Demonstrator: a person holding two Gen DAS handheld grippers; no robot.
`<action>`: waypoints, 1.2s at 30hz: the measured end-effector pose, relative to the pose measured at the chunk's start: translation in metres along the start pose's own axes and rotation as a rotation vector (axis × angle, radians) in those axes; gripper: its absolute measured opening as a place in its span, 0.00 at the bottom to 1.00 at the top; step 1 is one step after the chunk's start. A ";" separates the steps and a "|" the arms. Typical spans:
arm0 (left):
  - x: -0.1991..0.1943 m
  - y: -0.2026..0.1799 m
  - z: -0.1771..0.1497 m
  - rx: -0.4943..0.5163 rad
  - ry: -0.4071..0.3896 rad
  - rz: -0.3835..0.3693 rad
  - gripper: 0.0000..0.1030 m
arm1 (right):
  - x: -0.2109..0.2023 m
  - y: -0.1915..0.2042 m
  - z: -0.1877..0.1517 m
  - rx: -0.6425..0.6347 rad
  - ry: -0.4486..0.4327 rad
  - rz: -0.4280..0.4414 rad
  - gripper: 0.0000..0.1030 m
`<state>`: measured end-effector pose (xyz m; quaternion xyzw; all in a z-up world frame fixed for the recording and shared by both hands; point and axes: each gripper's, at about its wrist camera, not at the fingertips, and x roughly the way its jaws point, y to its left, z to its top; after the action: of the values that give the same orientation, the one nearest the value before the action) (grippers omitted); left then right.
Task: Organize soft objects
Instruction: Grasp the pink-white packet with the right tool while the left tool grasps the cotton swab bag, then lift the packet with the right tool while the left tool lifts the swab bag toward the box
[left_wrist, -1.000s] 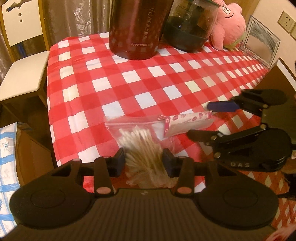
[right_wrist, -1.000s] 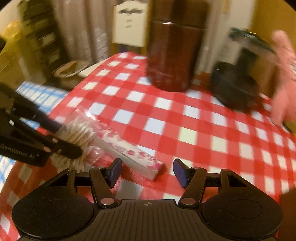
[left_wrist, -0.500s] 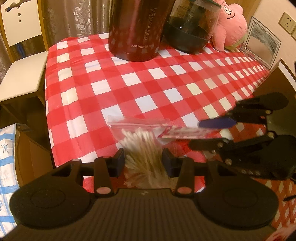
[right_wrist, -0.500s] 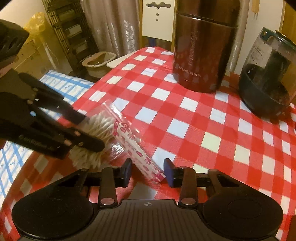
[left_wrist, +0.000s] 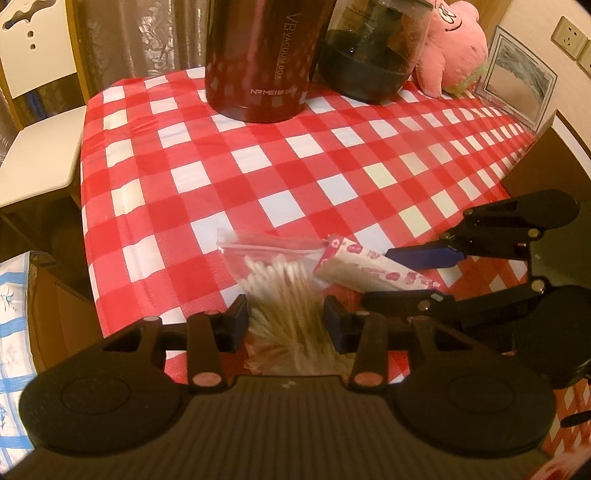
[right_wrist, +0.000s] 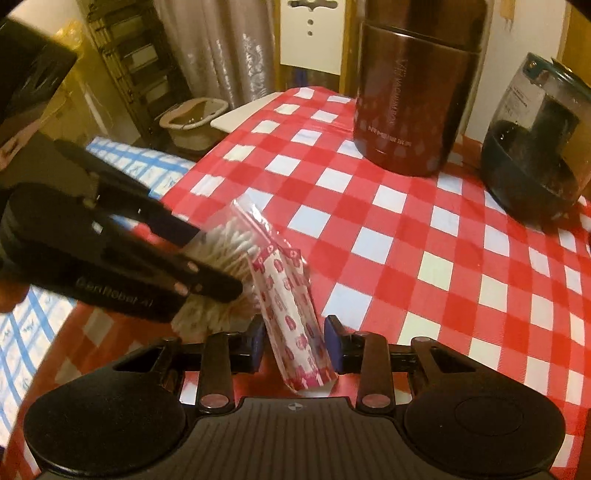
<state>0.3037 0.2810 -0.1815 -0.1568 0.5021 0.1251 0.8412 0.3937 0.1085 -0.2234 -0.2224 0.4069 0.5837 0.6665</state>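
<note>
A clear zip bag of cotton swabs (left_wrist: 277, 273) sits at the near edge of the red-checked table (left_wrist: 221, 155). My left gripper (left_wrist: 286, 317) is shut on its lower half, a pad on each side. Beside it on the right is a white tissue pack with pink prints (left_wrist: 362, 262). My right gripper (left_wrist: 376, 277) comes in from the right around that pack. In the right wrist view the tissue pack (right_wrist: 291, 295) stands tilted between the pads of the right gripper (right_wrist: 295, 332), which press on it. The left gripper (right_wrist: 218, 264) holds the swab bag (right_wrist: 229, 240) just left of it.
A dark red vacuum box (left_wrist: 258, 55) and a dark glass jar (left_wrist: 373, 48) stand at the table's far side, with a pink plush toy (left_wrist: 454, 40) and a picture frame (left_wrist: 517, 81) at the back right. A white chair (left_wrist: 33, 129) is beyond the left edge.
The right gripper moved in over the tissue pack and its jaws narrowed onto it; the pack now stands tipped on edge. The left gripper kept still on the swab bag.
</note>
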 end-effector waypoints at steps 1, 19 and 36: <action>0.000 0.000 0.000 0.001 0.000 -0.001 0.39 | 0.000 -0.001 0.001 0.010 -0.004 0.003 0.31; 0.001 -0.007 -0.001 -0.032 0.010 0.029 0.55 | -0.024 -0.010 -0.015 0.283 -0.041 -0.062 0.03; -0.002 -0.034 -0.001 0.097 -0.016 0.049 0.24 | -0.047 -0.009 -0.036 0.456 -0.074 -0.090 0.03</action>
<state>0.3148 0.2489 -0.1753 -0.1024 0.5046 0.1225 0.8485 0.3931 0.0503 -0.2079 -0.0625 0.4931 0.4544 0.7392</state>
